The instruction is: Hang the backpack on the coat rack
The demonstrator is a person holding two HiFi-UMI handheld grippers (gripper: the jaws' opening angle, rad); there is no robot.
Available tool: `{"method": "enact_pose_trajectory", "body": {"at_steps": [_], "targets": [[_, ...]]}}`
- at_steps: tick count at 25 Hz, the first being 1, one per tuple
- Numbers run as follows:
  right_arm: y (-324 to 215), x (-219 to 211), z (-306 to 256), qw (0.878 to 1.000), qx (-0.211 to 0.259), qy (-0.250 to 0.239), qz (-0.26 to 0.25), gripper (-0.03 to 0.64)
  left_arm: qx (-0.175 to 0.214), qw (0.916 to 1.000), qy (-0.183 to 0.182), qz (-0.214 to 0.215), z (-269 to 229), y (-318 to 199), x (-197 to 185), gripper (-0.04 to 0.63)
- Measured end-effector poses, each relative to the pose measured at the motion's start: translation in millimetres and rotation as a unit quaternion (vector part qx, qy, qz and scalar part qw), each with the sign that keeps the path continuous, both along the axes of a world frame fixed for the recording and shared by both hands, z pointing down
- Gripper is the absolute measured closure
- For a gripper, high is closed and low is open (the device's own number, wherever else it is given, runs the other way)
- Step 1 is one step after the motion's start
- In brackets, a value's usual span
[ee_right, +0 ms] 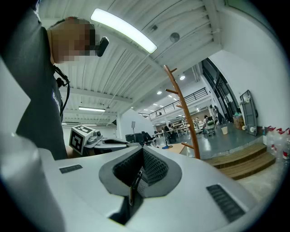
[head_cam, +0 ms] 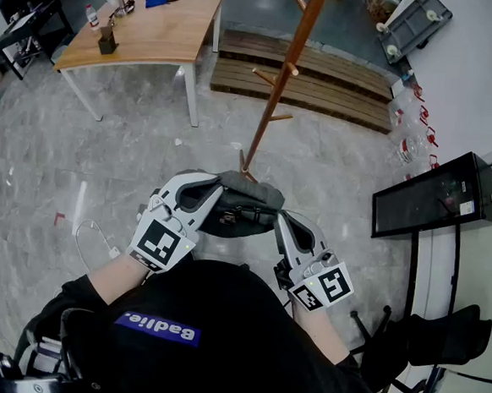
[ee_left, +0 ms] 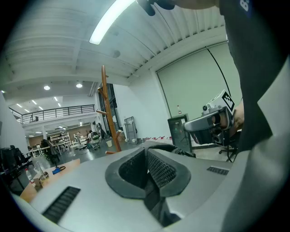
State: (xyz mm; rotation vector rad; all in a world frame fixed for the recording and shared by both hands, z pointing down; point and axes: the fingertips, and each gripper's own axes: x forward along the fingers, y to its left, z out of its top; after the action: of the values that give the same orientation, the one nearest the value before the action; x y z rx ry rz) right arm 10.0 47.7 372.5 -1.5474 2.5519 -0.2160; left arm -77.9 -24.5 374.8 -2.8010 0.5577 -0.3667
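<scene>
Below your chest in the head view, the backpack sits bunched between both tools, in line with the foot of the coat rack. Your left claw bites the bag's left side and your right claw bites its right. The pegs branch off the pole further up, well apart from the bag.

Through the left gripper view, the pads are pressed together with dark fabric pinched low between them. Only a little cloth seems to be caught. The rack stands upright beyond.

Through the right gripper view, the pads are closed on a thin strap that runs down between them, edge-on.

From here the likeliest trouble is a slip. Both grips look shallow, so the bag's weight could pull the cloth or strap out as you lift. With the bag bunched like this, no open loop shows, so you may press fabric against a peg without catching it. The rack also looks light on its foot, and a sideways shove from the bag could tip it.
</scene>
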Motion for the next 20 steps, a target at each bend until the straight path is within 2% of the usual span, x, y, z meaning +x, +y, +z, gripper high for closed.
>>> {"method": "enact_pose_trajectory", "body": {"at_steps": [10, 16, 20], "targets": [[-6.2, -15.0, -4.0, 1.0, 0.01, -0.001, 0.026, 0.611, 0.0, 0.9995, 0.004, 0.032, -0.8, -12.4, -1.5, 0.566], [-15.4, -14.7, -6.1, 0.998, 0.01, 0.013, 0.064, 0.611, -0.009, 0.9969, 0.006, 0.077, -3.9, -22.1, 9.2, 0.566], [-18.3, -8.1, -17.1, 0.995, 0.022, 0.008, 0.097, 0.611, 0.003, 0.9943, 0.01, 0.106, -21.5, -33.2, 21.9, 0.566]]}}
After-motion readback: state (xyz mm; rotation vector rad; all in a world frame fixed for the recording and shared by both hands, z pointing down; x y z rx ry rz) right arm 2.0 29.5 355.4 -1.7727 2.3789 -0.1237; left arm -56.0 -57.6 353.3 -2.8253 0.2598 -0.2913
